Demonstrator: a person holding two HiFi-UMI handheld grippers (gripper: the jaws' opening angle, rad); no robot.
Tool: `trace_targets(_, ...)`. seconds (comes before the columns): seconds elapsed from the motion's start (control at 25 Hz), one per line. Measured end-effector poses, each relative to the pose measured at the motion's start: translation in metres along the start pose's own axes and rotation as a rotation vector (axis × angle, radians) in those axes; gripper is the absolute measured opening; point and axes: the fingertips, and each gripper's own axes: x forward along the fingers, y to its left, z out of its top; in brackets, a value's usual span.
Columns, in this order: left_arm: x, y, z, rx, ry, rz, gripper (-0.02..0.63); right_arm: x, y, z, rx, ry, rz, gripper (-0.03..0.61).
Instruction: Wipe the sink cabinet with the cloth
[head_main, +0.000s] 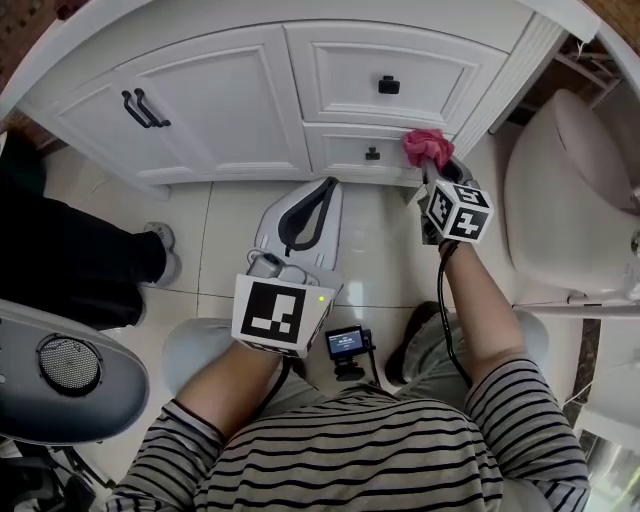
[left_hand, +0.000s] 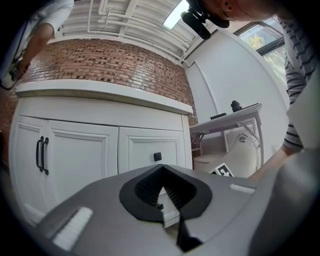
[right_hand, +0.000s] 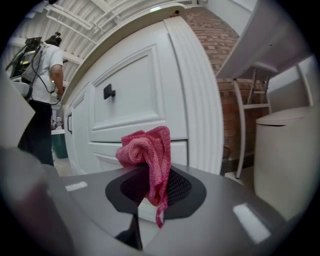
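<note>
The white sink cabinet (head_main: 240, 100) fills the top of the head view, with black handles (head_main: 145, 108) on its door and a knob (head_main: 388, 85) on its upper drawer. My right gripper (head_main: 432, 165) is shut on a bunched pink cloth (head_main: 426, 146), which sits against the lower drawer's right end, near the small knob (head_main: 372, 153). In the right gripper view the cloth (right_hand: 147, 157) sticks up out of the jaws, close to the cabinet's fluted corner (right_hand: 200, 95). My left gripper (head_main: 320, 195) hangs over the floor below the cabinet, jaws together, holding nothing.
A white toilet (head_main: 565, 190) stands right of the cabinet. A person in black trousers (head_main: 70, 250) stands on the left, beside a grey rounded device (head_main: 65, 370). Pale floor tiles (head_main: 215, 225) lie under the cabinet. A small camera (head_main: 346, 343) hangs at my chest.
</note>
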Motion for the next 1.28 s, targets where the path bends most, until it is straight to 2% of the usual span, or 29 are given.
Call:
trace_targets(0.16, -0.003, -0.005, 0.008, 0.008, -0.024, -0.006, -0.009, -0.02, -0.039, 0.001, 0.045, 0.001, -0.11, 0.071)
trace_targets(0.28, -0.008, -0.007, 0.014, -0.004, -0.028, -0.009, -0.009, -0.034, -0.031, 0.01, 0.08, -0.026, -0.095, 0.071)
trace_targets(0.4, -0.012, -0.006, 0.02, -0.016, -0.04, -0.009, -0.009, -0.033, 0.017, 0.018, 0.075, -0.06, 0.028, 0.07)
trace_targets(0.52, -0.014, -0.003, 0.024, -0.03, -0.051, -0.009, -0.009, -0.018, 0.093, 0.009, 0.053, -0.06, 0.219, 0.071)
trace_targets(0.64, -0.016, 0.002, 0.023, -0.031, -0.049, -0.004, -0.009, 0.007, 0.167, -0.026, 0.007, 0.0, 0.397, 0.071)
trace_targets(0.76, -0.015, 0.007, 0.016, -0.032, -0.031, 0.0, -0.009, 0.034, 0.211, -0.062, -0.016, 0.067, 0.478, 0.071)
trace_targets(0.92, -0.014, 0.014, 0.005, -0.061, 0.005, 0.006, -0.009, 0.069, 0.212, -0.082, 0.04, 0.105, 0.426, 0.071)
trace_targets(1.08, -0.009, 0.02, -0.004, -0.081, 0.026, 0.0, -0.009, 0.087, 0.182, -0.099, 0.042, 0.138, 0.366, 0.071)
trace_targets(1.28, 0.0, 0.017, -0.01, -0.087, 0.012, -0.011, -0.009, 0.086, 0.128, -0.116, 0.066, 0.164, 0.263, 0.069)
